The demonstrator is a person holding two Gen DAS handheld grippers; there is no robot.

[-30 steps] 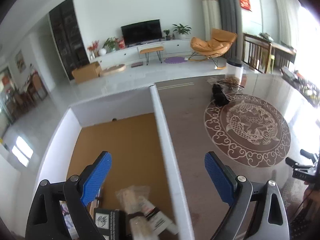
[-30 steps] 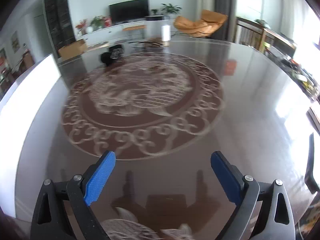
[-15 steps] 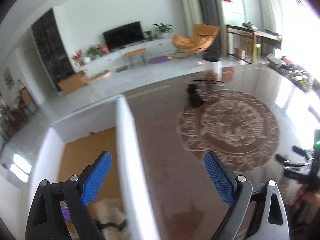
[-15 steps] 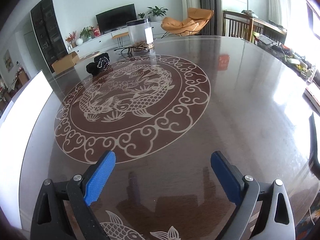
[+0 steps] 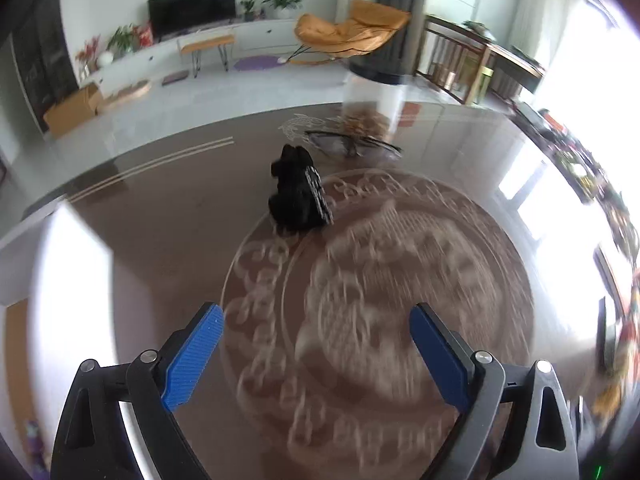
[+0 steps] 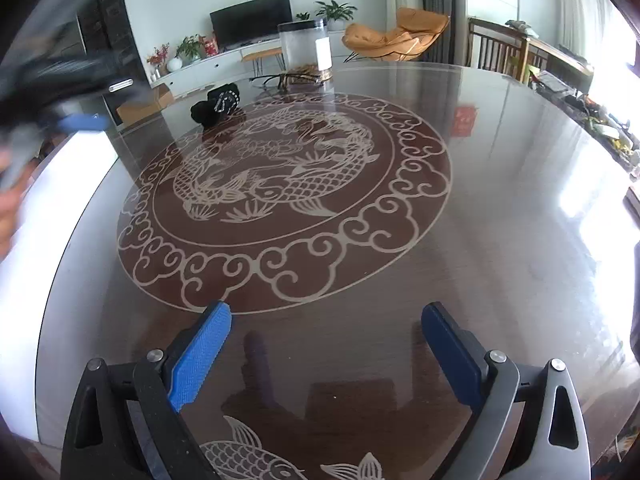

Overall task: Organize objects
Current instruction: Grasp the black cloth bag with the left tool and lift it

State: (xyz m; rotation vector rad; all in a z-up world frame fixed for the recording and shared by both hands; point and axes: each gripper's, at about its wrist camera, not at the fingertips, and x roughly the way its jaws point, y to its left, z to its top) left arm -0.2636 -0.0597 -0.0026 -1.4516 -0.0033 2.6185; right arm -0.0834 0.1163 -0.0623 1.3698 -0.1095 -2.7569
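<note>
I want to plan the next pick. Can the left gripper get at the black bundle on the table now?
Probably yes. The left gripper is open and empty, and only bare table lies between it and the black bundle, which sits well ahead.

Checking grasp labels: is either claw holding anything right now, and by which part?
Nothing is held. The left claw and the right claw are both open and empty above the glossy brown fish-patterned table.

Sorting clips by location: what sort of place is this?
Most likely a home living-dining room: a television on a long white console, an orange lounge chair, and a round glass-topped dining table.
</note>
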